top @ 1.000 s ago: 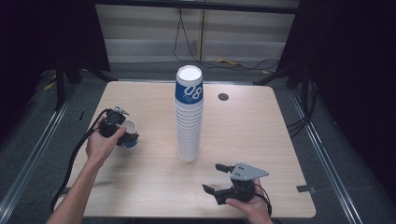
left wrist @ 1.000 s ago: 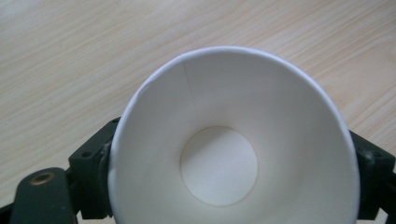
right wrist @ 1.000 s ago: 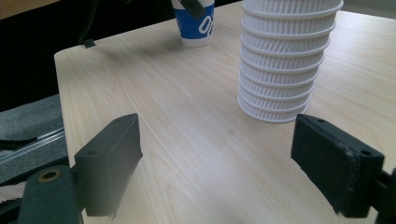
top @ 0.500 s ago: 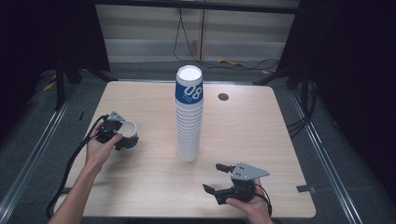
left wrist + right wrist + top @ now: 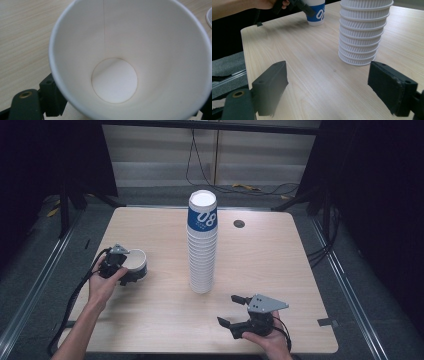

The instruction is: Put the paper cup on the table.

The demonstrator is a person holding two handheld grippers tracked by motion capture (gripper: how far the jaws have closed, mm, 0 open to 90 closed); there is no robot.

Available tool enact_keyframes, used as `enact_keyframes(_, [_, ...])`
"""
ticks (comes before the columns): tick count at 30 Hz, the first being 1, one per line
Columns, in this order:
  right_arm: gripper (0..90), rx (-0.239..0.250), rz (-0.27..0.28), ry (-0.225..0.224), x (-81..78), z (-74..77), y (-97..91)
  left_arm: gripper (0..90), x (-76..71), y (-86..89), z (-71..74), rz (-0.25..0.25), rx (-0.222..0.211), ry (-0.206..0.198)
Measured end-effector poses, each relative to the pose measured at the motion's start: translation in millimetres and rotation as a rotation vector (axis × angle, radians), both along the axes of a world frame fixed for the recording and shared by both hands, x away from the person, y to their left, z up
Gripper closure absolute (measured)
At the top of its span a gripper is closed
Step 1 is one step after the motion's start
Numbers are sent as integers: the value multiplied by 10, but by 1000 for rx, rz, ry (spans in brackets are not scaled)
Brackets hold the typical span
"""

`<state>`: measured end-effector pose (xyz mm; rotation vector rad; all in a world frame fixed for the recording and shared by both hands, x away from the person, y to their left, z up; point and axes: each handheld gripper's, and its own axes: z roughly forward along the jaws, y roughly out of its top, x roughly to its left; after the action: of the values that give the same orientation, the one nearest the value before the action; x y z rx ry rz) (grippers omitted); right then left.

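A tall stack of white paper cups [image 5: 202,251] with a blue "08" top cup stands at the table's middle. Left of it stands a single blue-and-white cup [image 5: 136,265], upright on the wood, with my left gripper [image 5: 121,265] shut on its wall. In the left gripper view I look down into this cup's [image 5: 115,62] empty white inside, and a black jaw presses its left side. My right gripper [image 5: 239,312] lies near the front edge, open and empty. In its own view the right gripper [image 5: 334,85] faces the stack's [image 5: 362,32] base, with the single cup [image 5: 315,15] farther off.
The table [image 5: 280,265] is light wood with a round cable hole [image 5: 239,224] at the back. Black cables trail from both grippers. Dark floor and rails surround the table.
My left gripper has shifted slightly left and lowered, bringing the single cup from a tilt to upright on the table. The right gripper has not moved.
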<state>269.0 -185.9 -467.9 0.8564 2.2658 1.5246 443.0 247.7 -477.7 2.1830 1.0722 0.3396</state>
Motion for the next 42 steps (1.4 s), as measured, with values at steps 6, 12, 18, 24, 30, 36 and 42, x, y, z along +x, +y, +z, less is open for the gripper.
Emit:
enact_keyframes(6, [159,3,3,-7,-8,15,-12,161,-115,75,-61,34,-28,-24])
enact_keyframes(12, [159,3,-22,-6,-1,20,-47,163,-229,161,-75,47,-34,-36])
enact_keyframes(18, [160,16,-26,4,5,25,-53,163,-389,244,-49,54,-55,-92])
enact_keyframes(24, [172,36,-35,6,10,24,-87,174,-523,343,-58,84,-95,-137])
enact_keyframes(30, [146,46,-60,17,34,10,-97,186,-686,313,9,59,-129,-157])
enact_keyframes(36, [139,56,-82,21,47,5,-110,186,-888,258,50,24,-198,-155])
enact_keyframes(42, [138,56,-101,21,59,-4,-106,185,-1079,146,49,14,-195,-189])
